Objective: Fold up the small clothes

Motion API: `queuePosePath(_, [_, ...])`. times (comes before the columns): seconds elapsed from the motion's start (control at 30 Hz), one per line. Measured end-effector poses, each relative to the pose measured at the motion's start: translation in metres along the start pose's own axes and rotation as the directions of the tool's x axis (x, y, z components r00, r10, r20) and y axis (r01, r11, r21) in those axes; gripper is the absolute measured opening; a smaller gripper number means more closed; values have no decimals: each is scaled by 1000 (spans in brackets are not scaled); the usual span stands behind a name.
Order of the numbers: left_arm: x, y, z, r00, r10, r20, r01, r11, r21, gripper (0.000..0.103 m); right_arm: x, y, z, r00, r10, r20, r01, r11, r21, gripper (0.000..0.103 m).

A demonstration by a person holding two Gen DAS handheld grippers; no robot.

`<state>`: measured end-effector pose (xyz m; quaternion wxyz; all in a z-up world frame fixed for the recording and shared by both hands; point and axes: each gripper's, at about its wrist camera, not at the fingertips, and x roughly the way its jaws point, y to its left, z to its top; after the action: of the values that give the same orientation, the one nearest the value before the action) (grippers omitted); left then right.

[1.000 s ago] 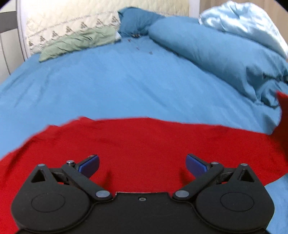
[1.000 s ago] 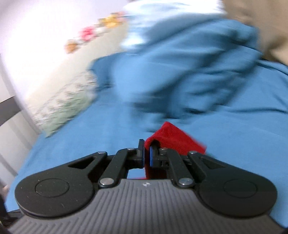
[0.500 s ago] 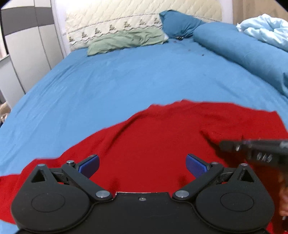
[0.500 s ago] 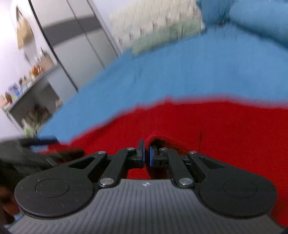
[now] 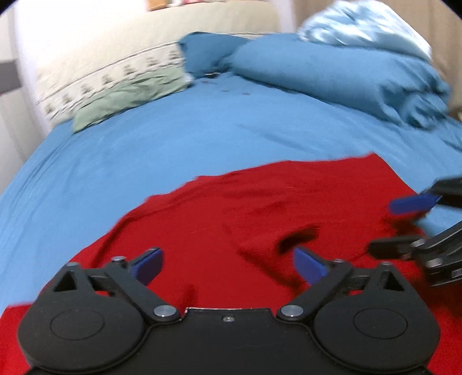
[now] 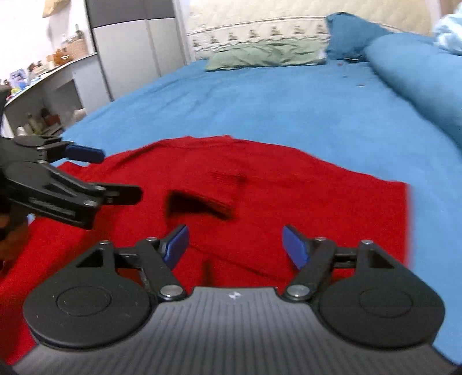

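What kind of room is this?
Most likely a bedroom: a bed with a blue sheet, a green pillow against a quilted headboard, and a wardrobe alongside.

Blue bed sheet (image 6: 274,103) under my view, green pillow (image 6: 268,54) at headboard (image 6: 260,17), rolled blue duvet (image 5: 332,72) on right side, grey wardrobe (image 6: 130,49), cluttered shelf (image 6: 43,95) off left.

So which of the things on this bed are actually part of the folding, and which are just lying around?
Part of the job:
- red knitted garment spread flat on the sheet
- left gripper, open
- right gripper, open

Just lying about:
- flat green pillow
- rolled blue duvet
- pale blue crumpled blanket
- blue bedsheet
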<state>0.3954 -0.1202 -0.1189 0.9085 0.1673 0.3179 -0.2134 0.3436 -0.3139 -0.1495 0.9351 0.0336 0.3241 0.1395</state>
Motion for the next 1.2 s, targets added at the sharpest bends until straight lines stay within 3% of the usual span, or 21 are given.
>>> queuePosePath(0.17, [42, -27, 2, 999, 18, -37, -15, 998, 65, 73, -33, -31, -23, 996, -93, 1, 92, 995, 30, 92])
queuePosePath(0.27, [60, -33, 2, 998, 19, -63, -14, 997, 75, 54, -38, -43, -30, 990, -139, -3, 138, 989, 57, 95])
queuePosePath(0.33, [63, -29, 4, 999, 10, -53, -7, 998, 55, 34, -35, -51, -33, 985, -172, -19, 173, 982, 82, 95])
queuePosePath(0.37, [64, -26, 6, 998, 16, -54, -14, 999, 36, 11, -33, -53, -34, 983, -184, -25, 185, 979, 89, 95])
queuePosePath(0.4, [64, -23, 7, 998, 23, -57, -22, 1000, 15, 7, -32, -53, -34, 981, -193, -30, 195, 976, 92, 95])
queuePosePath(0.5, [59, -4, 11, 999, -6, -35, 2, 994, -112, 6, -23, -53, -36, 970, -241, -47, 244, 966, 85, 95])
queuePosePath(0.6, [40, 18, 12, 998, 57, 36, -50, 983, -179, 6, -15, -49, -38, 951, -306, -42, 309, 948, 72, 96])
queuePosePath(0.67, [20, 40, 8, 987, 127, 97, -100, 965, -244, 6, -15, -47, -38, 943, -330, -35, 332, 941, 72, 96])
queuePosePath(0.77, [-3, 79, -14, 970, 211, 119, -146, 902, -407, 6, -9, -43, -35, 946, -321, -41, 324, 943, 77, 96])
queuePosePath(0.83, [-6, 99, -36, 971, 223, 86, -155, 860, -486, 6, -3, -39, -32, 947, -317, -50, 320, 945, 66, 96])
queuePosePath(0.97, [3, 125, -78, 986, 164, 4, -131, 801, -585, 7, 12, -29, -28, 940, -334, -70, 336, 942, 23, 98])
queuePosePath(1.1, [-4, 139, -99, 987, 161, 14, -111, 741, -662, 10, 19, -27, -23, 935, -348, -64, 349, 937, 1, 98])
queuePosePath(1.2, [-15, 148, -107, 985, 172, 14, -109, 681, -724, 13, 22, -28, -19, 933, -355, -62, 355, 935, -5, 98])
